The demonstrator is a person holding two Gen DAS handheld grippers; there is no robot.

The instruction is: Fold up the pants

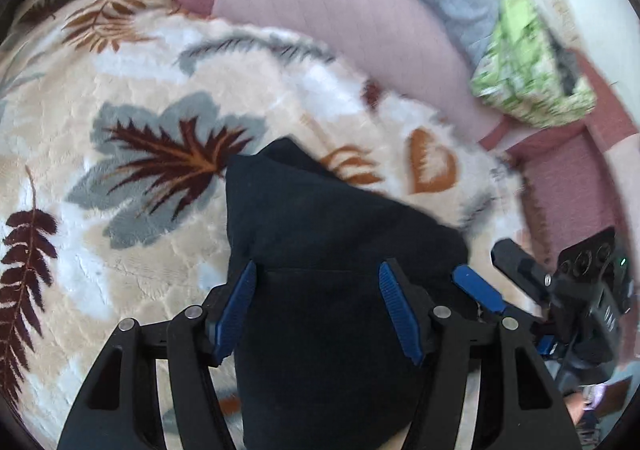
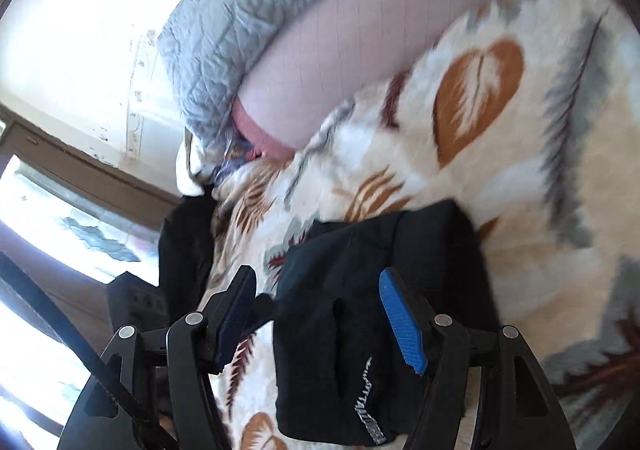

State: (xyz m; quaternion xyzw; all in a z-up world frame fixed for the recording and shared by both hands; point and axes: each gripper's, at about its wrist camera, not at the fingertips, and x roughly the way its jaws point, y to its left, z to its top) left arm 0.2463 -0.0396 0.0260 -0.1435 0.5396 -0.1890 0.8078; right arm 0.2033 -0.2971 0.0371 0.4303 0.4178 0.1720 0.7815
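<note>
1. One pair of dark navy pants [image 1: 320,250] is lying bunched in a thick, folded bundle on a fleecy blanket [image 1: 132,210]; in the right wrist view the pants [image 2: 360,290] are showing a seam and a strip of pale lettering near the lower edge.
2. Both grippers are hanging over the bundle. The left gripper [image 1: 318,282] is holding its blue-padded fingers [image 1: 240,302] spread wide, the cloth filling the gap between them, and they are not pinching it.
3. The right gripper [image 2: 318,290] is likewise standing with its fingers [image 2: 400,322] parted over the pants, and it is also showing at the right edge of the left view [image 1: 520,278], just beside the bundle.
4. The cream blanket is carrying brown, rust and grey leaf prints.
5. Beyond it, a pink pillow [image 1: 344,10], a grey quilt [image 2: 240,18] and a green patterned cloth [image 1: 528,62] are lying along the far side.
</note>
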